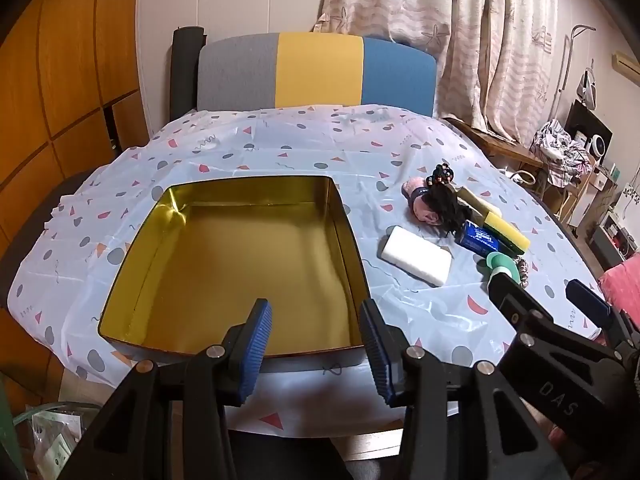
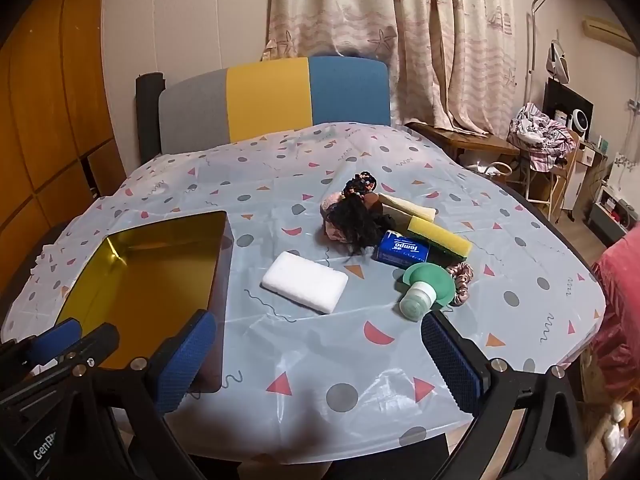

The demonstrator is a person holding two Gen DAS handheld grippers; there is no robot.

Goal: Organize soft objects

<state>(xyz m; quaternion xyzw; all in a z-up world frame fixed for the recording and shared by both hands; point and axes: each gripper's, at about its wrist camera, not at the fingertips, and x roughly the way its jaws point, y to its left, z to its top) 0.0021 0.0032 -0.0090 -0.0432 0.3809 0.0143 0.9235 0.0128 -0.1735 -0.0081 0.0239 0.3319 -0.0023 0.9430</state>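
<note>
Tin (image 1: 240,252) left of sponge (image 1: 416,254) on tablecloth (image 1: 280,152)

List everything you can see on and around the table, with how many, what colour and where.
Tin: one, gold inside, empty, table's left side.
White sponge: one, right of the tin.
Tissue pack: one, blue, beyond the white sponge.
Yellow sponge: one, yellow and green, behind the tissue pack.
Small bottle: one, pale green, near right.
Scrunchie: one, pinkish, beside the bottle.
Black hair accessories: tangled pile, count unclear, centre.
Tablecloth: one, pale with coloured shapes.
Chair: one, grey, yellow, blue, far side.
Left gripper: open, over the tin.
Right gripper: open, empty.
</note>
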